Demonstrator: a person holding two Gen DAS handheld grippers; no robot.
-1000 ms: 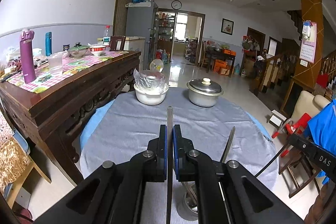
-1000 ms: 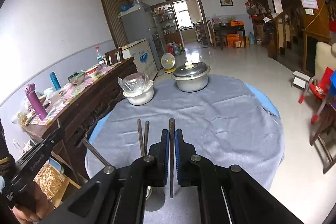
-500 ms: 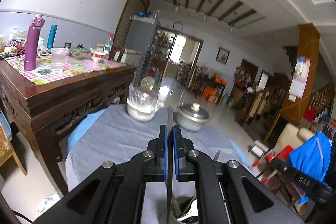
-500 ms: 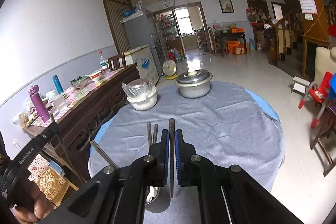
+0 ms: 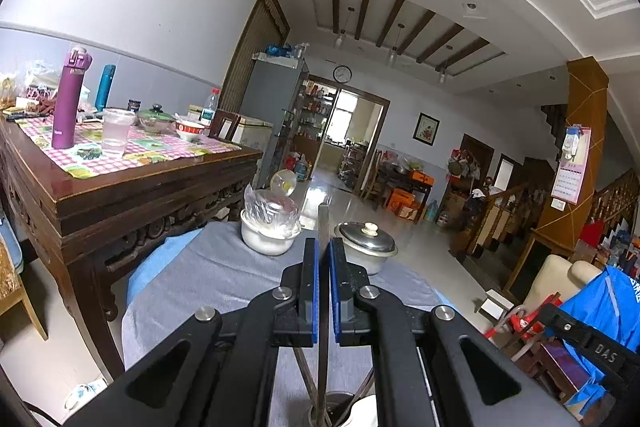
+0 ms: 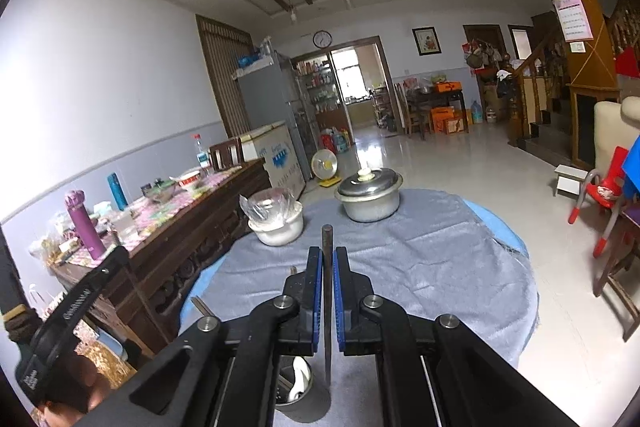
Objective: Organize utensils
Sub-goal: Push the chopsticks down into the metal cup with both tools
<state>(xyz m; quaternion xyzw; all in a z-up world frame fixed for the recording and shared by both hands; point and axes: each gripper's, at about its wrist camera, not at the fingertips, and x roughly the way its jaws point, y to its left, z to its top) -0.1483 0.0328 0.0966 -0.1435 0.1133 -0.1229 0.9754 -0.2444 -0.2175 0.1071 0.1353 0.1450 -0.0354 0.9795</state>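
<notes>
Over the metal utensil cup [image 6: 294, 385] | left gripper [image 5: 323, 251] clamps a chopstick [image 5: 323, 223], right gripper [image 6: 327, 259] clamps another chopstick [image 6: 327, 239] | both sticks' long axes upright, lower ends near cup, directly below.

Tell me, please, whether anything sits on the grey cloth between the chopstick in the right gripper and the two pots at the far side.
Nothing visible does. The right gripper is shut on a chopstick, and the grey cloth ahead lies bare up to the white pot and the steel lidded pot. The utensil cup sits below, near the gripper.
</notes>
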